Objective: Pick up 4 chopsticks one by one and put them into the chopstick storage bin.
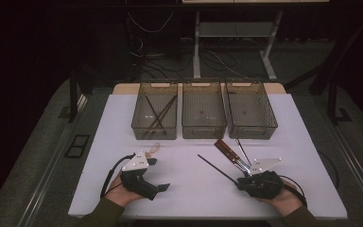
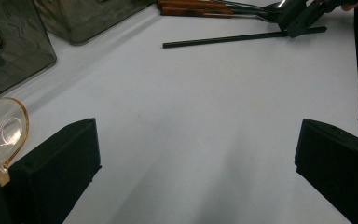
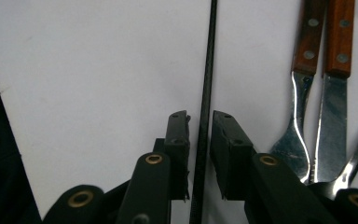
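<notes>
Chopstick, thin, black and straight, lying on white table, caught between the pads of right gripper. Jaws nearly together, one on each side of the stick's near end; narrow slivers of white visible beside the stick, so firm pressing not to be told from the right gripper view. In the high view, stick running from the right gripper up and leftward across the table's middle front. No brand, label or writing legible anywhere.

Just beside the stick, to its right in the right gripper view: fork and knife, each with reddish-brown riveted wooden handle and steel end; part of a third steel piece at the frame's edge, kind not to be told.

Left gripper resting on the table at front left, jaws spread wide, nothing between them. Clear plastic spoon with amber rim lying just beside its left jaw.

Three smoky translucent bins in a row at the table's far side. Left bin holding dark chopsticks, at least two, crossed; exact count unclear. Contents of the other two bins not to be made out.
</notes>
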